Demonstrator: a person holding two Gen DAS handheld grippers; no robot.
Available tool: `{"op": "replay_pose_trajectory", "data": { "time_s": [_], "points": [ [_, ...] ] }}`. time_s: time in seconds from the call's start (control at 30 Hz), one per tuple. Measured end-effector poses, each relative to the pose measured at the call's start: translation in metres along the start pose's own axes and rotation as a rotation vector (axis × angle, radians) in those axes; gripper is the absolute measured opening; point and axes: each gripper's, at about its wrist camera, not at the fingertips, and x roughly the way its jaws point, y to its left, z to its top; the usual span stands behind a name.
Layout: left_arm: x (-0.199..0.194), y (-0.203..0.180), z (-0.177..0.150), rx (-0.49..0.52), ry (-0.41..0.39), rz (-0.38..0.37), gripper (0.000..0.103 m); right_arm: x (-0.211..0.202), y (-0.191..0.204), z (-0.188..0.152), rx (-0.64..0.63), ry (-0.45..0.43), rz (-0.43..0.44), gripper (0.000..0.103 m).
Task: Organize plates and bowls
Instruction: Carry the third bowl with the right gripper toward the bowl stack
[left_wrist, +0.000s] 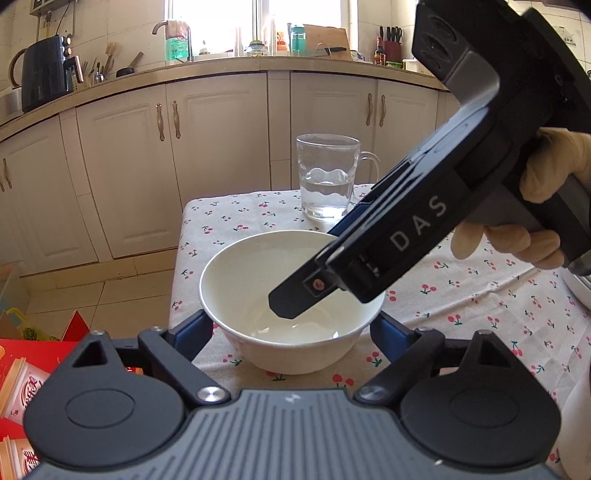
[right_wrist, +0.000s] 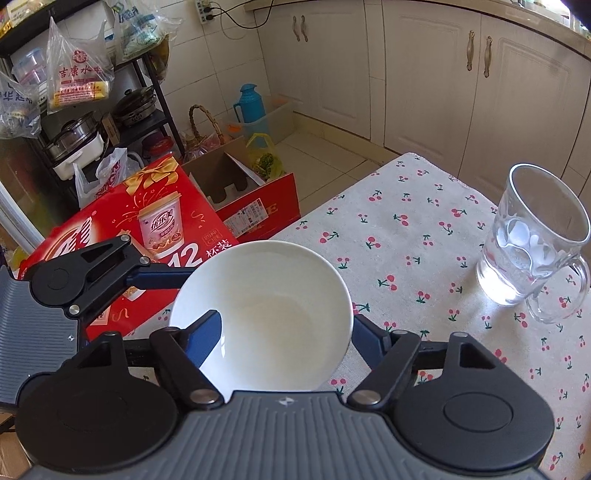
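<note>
Right gripper (right_wrist: 284, 328): straddling white bowl (right_wrist: 266, 317) rim, grip unclear | Left gripper (left_wrist: 291, 332): flanking bowl, contact unclear | Progress: bowl sitting on table (right_wrist: 406, 229), stacking pending

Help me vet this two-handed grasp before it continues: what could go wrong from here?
1. The left gripper and the right gripper are both at the one white bowl; uneven closing could tip or skid it.
2. The bowl sits near the edge of the table, so a push might send it off.
3. The glass mug of water stands close; a swing could knock it.
</note>
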Motion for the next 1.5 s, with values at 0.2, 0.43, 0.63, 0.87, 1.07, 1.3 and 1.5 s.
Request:
{"op": "replay_pose_trajectory", "data": {
  "time_s": [0.2,0.43,0.63,0.87,1.07,1.3,1.5],
  "points": [
    [-0.002,-0.001,0.0,0.002,0.005,-0.006,0.091,-0.001,-0.003,-0.001,0.02,-0.003,0.005,0.076],
    [-0.012,-0.007,0.0,0.017,0.01,-0.018,0.091,-0.011,0.001,-0.007,0.03,-0.006,0.017,0.076],
    [-0.033,-0.021,0.001,0.035,0.019,-0.019,0.091,-0.033,0.013,-0.017,0.024,-0.013,0.026,0.076],
    [-0.071,-0.047,0.002,0.064,0.013,-0.029,0.091,-0.072,0.032,-0.036,0.038,-0.026,0.056,0.076],
    [-0.105,-0.07,-0.001,0.063,-0.005,-0.061,0.091,-0.108,0.051,-0.06,0.031,-0.044,0.051,0.076],
    [-0.139,-0.096,-0.004,0.079,-0.031,-0.08,0.091,-0.143,0.075,-0.09,0.001,-0.064,0.018,0.076],
    [-0.155,-0.117,-0.009,0.088,-0.035,-0.106,0.091,-0.169,0.086,-0.115,0.001,-0.086,0.015,0.076]
  ]
}}
